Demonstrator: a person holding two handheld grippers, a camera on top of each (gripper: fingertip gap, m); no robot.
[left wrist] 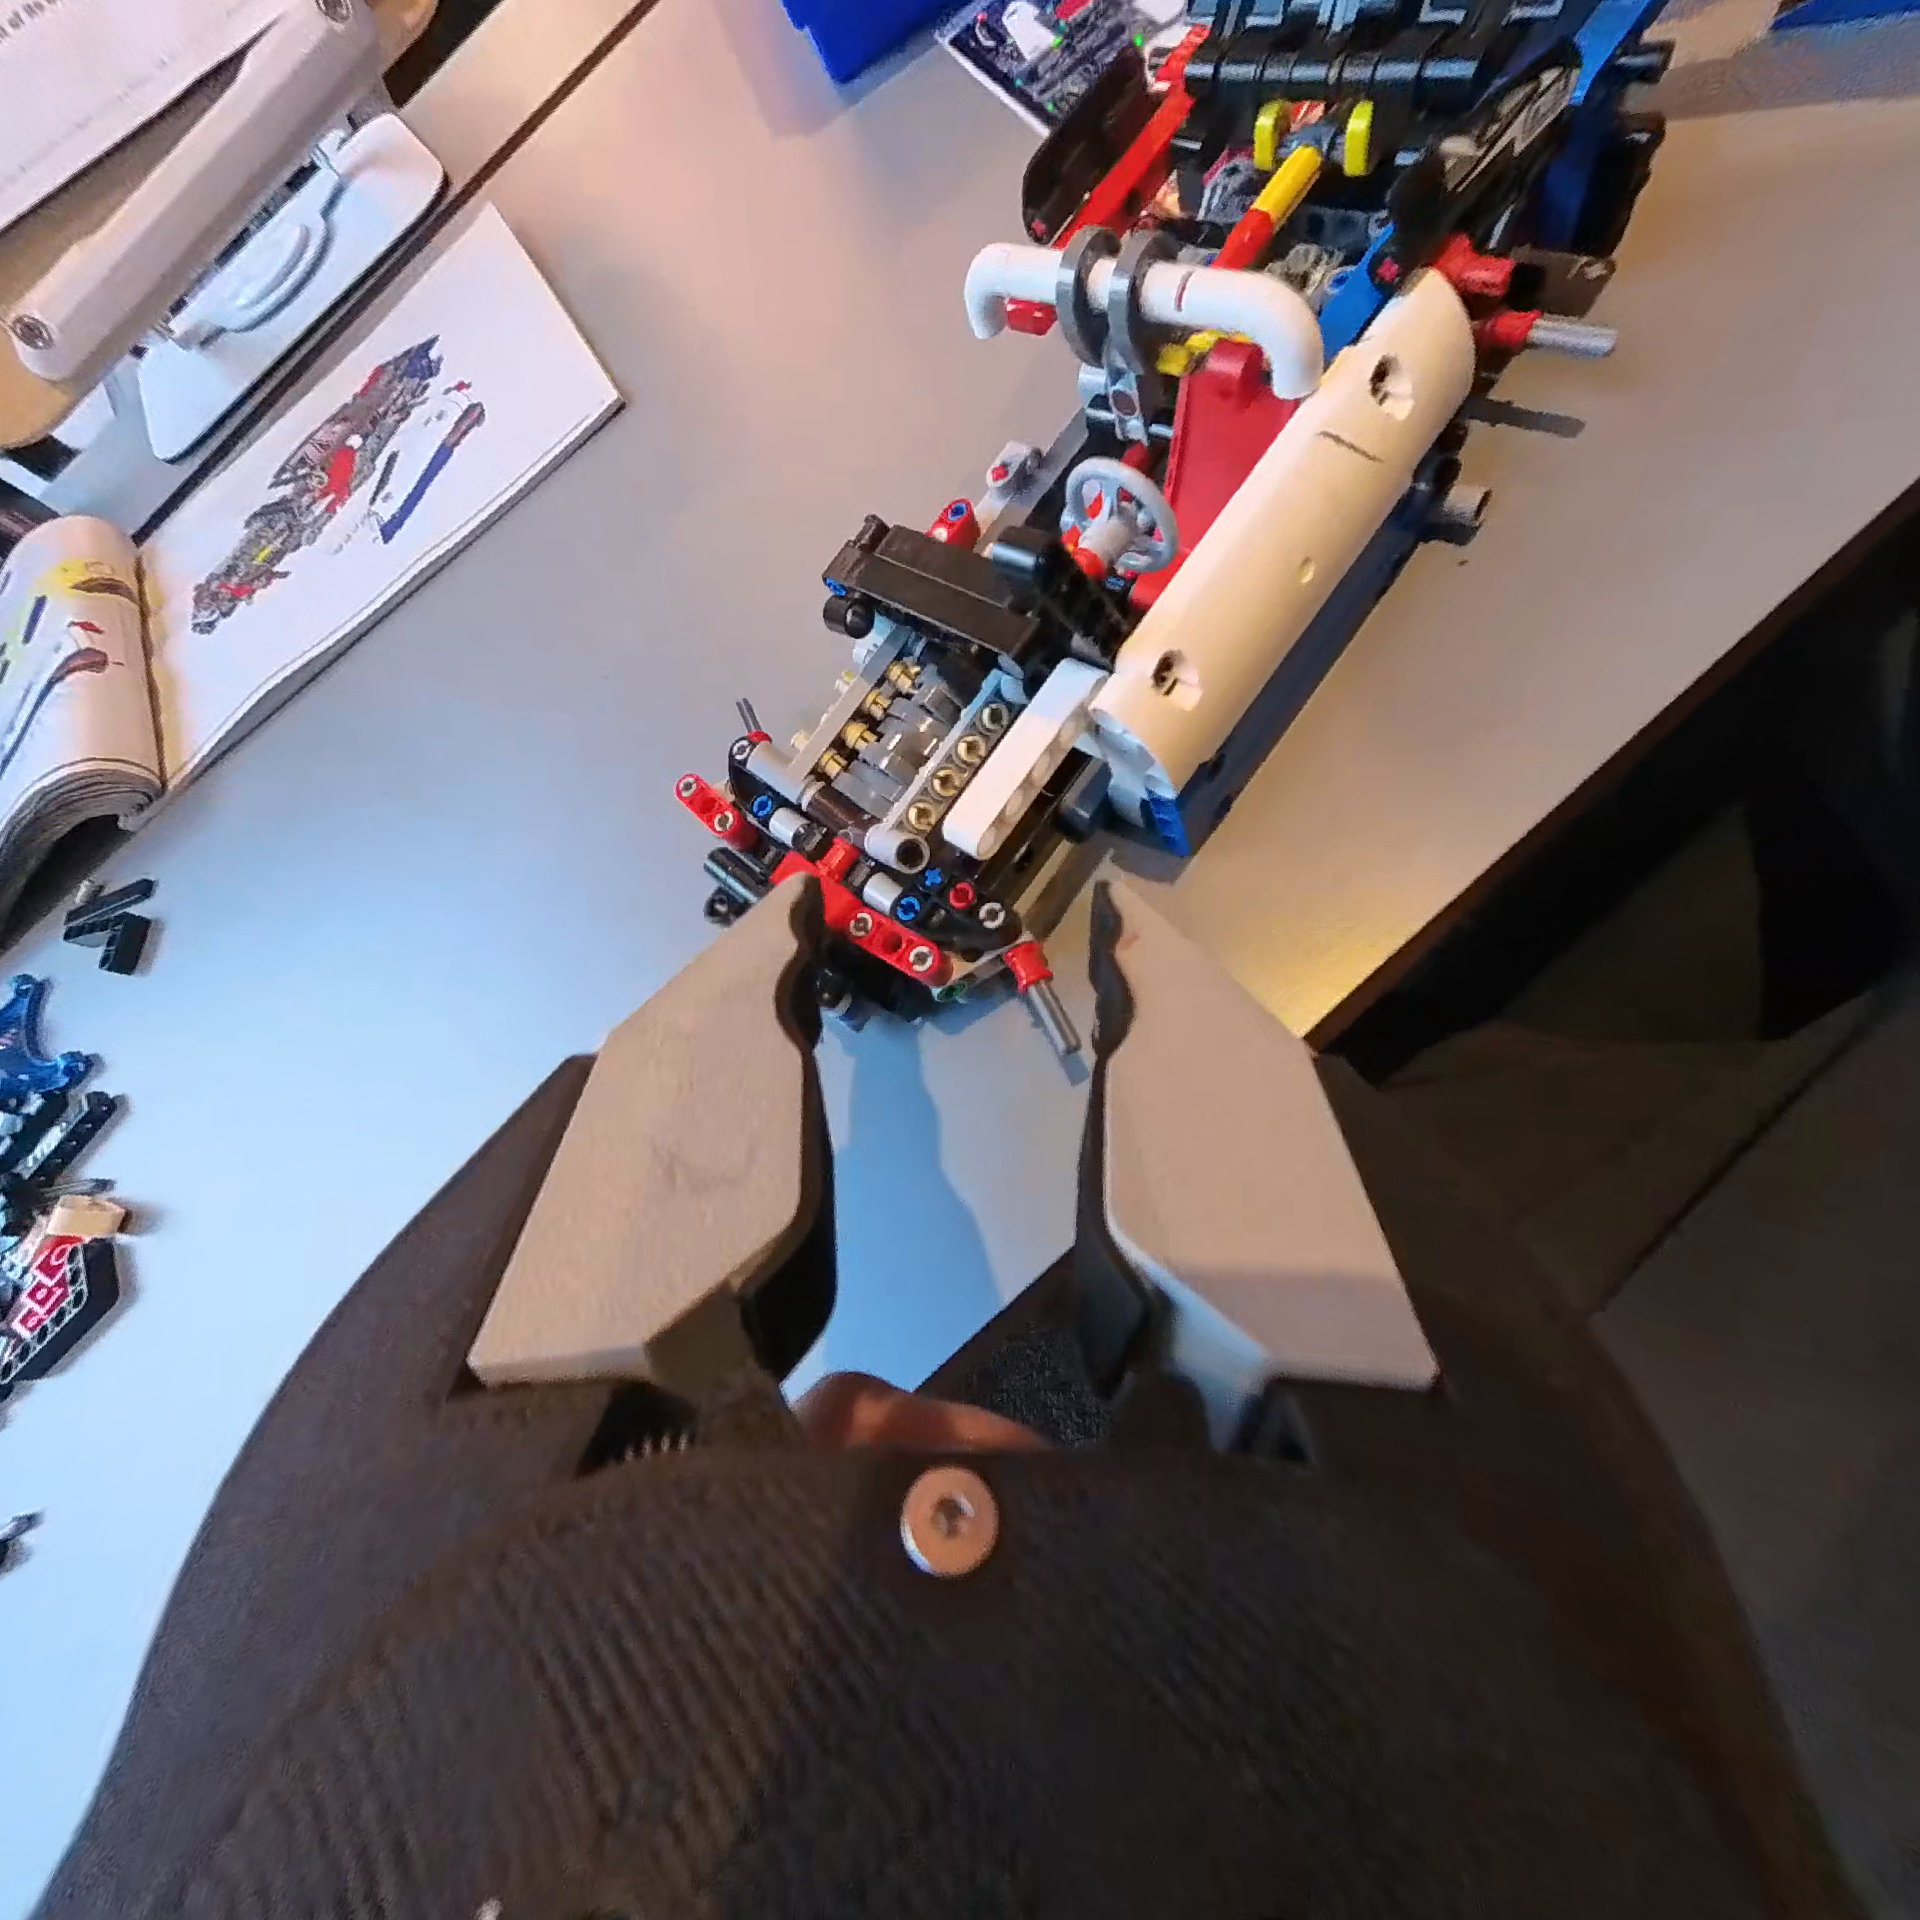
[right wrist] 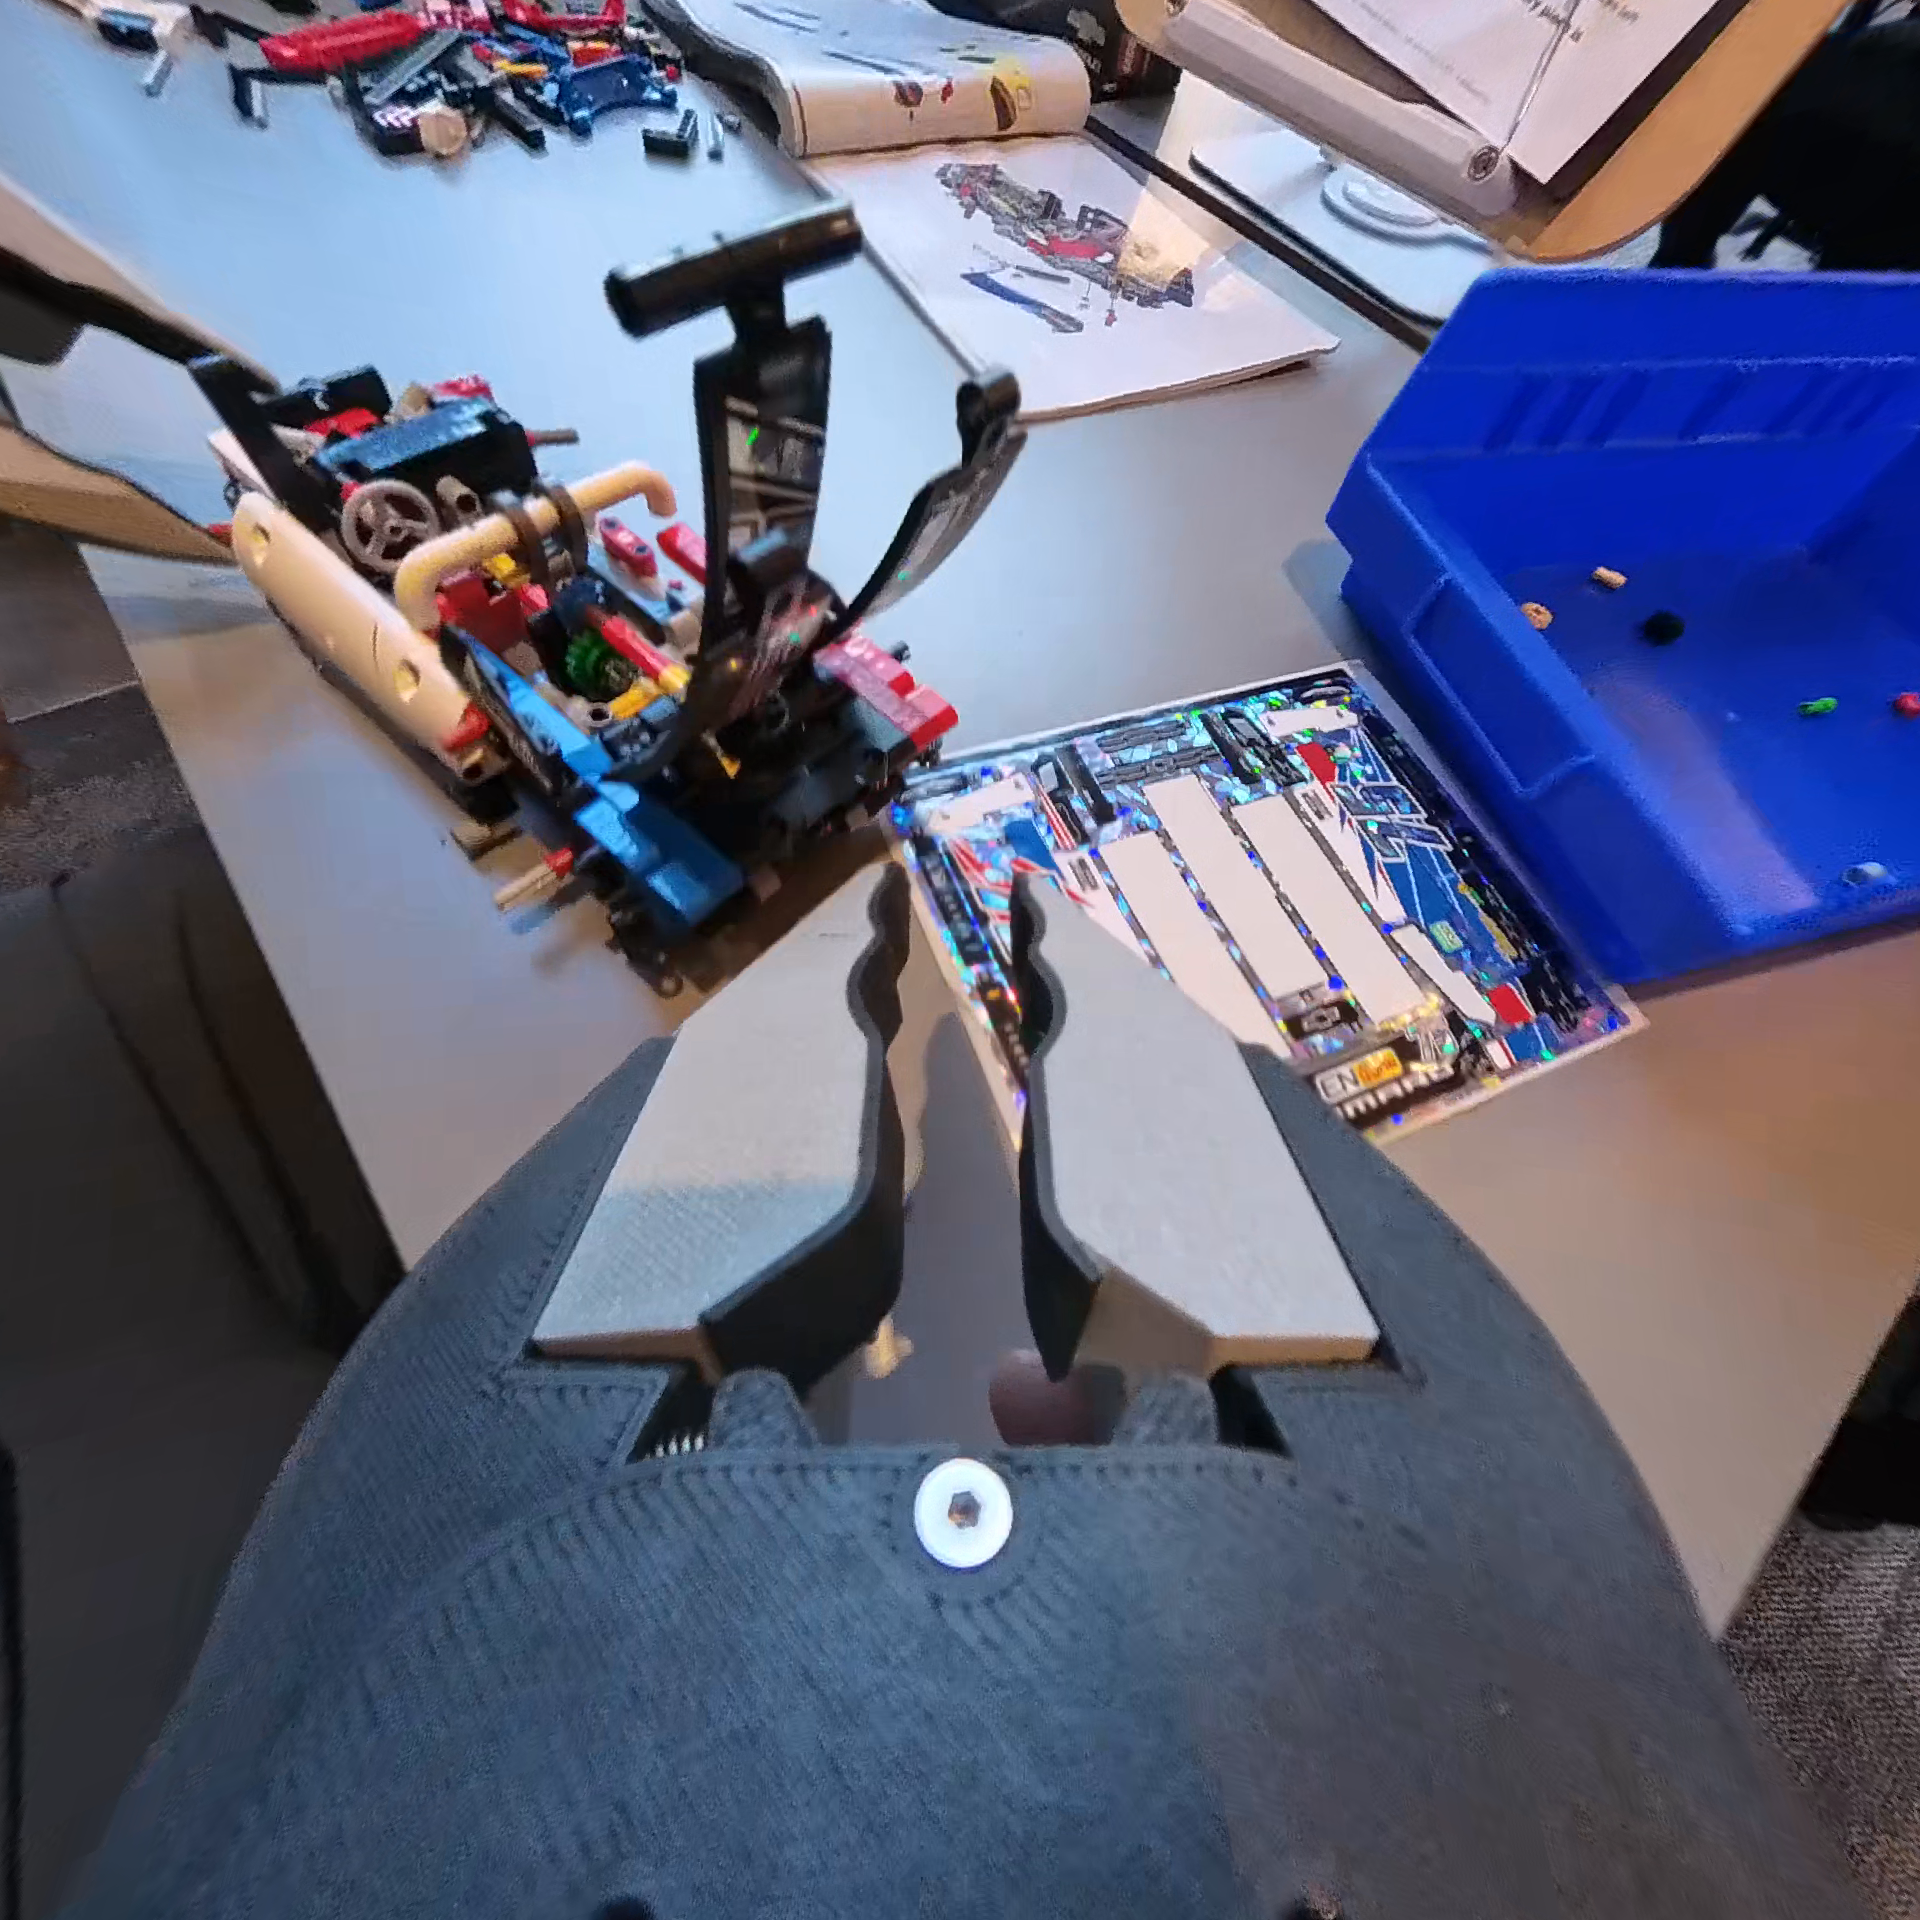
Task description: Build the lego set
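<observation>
A partly built Lego car (left wrist: 1195,582) with a white side panel, red seat and grey steering wheel lies on the grey table (left wrist: 623,312). My left gripper (left wrist: 951,914) is open, with one fingertip on each side of the car's front end; the left fingertip touches it. In the right wrist view the car (right wrist: 582,644) shows from its rear, with a tall black rear wing (right wrist: 748,270). My right gripper (right wrist: 956,904) is slightly open and empty, hovering just behind the car's rear, over the corner of a shiny sticker sheet (right wrist: 1247,883).
An open instruction booklet (left wrist: 395,468) (right wrist: 1091,270) lies beyond the car. A pile of loose parts (right wrist: 468,62) (left wrist: 52,1195) sits further off. A blue bin (right wrist: 1662,623) holding a few small pieces stands right of the sticker sheet. The table edge (left wrist: 1558,727) runs close beside the car. My hands' fingertips stand some 25 cm from each other. My right gripper is the nearer one to the tall black rear wing (right wrist: 748,270): about 9 cm, against 20 cm.
</observation>
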